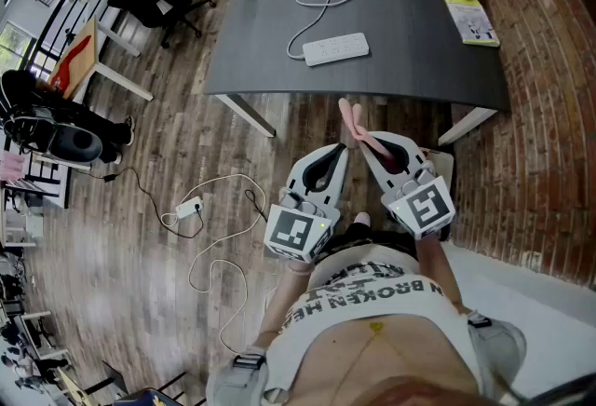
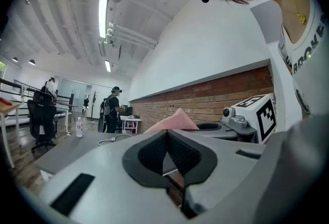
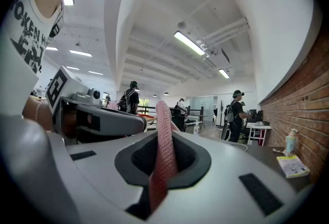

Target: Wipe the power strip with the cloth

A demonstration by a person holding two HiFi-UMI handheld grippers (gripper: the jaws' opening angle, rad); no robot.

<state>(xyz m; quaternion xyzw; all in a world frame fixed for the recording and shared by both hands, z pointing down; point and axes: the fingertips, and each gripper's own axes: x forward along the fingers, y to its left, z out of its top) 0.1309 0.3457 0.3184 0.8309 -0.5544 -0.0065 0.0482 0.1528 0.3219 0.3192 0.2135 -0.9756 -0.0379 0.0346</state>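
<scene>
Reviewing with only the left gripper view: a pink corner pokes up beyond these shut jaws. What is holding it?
Observer: The right gripper; its jaws are clamped on the pink cloth, which stands up between them.
Operator: Where's the power strip?
Observer: The head view shows the white power strip lying on the dark table, ahead of the cloth and untouched.
Operator: Anything near it?
Observer: A yellow booklet lies at the table's brick-wall side, well apart from the strip.
</scene>
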